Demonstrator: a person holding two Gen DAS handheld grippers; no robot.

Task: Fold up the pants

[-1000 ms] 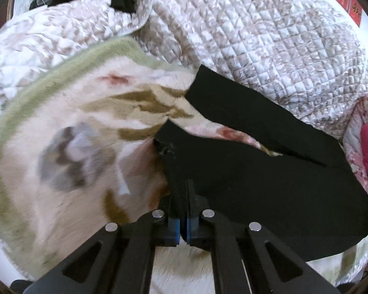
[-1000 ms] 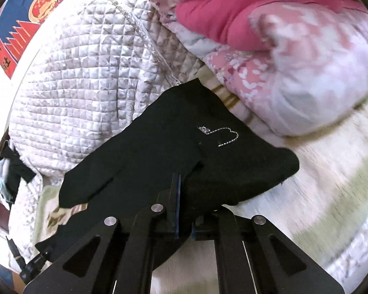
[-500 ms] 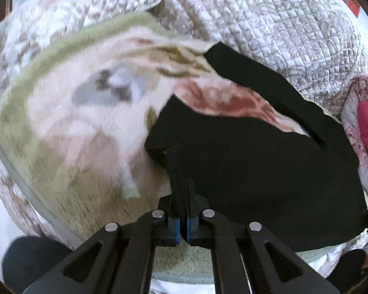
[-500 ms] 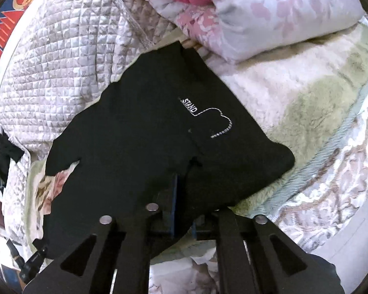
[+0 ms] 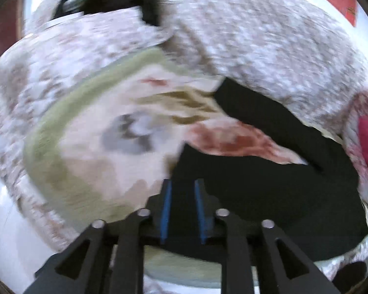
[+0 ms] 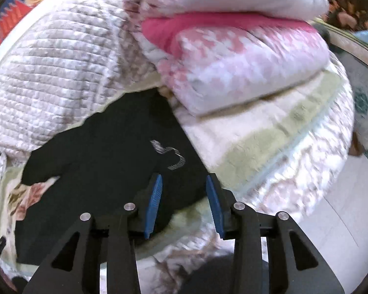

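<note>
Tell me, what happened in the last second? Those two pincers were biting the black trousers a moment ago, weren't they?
Yes. Both let go: the left gripper and the right gripper, shut on the cloth half a second ago, now stand open, pads apart. The black pants lie released on the floral blanket, spread with the two legs apart as before. The pink bedding and the quilted cover are unchanged.

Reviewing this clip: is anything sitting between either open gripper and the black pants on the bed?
Nothing visible does. The left gripper is open directly over the black pants, which lie on the fleece blanket. The right gripper is open over the same pants. The pink folded quilt lies beyond them.
</note>
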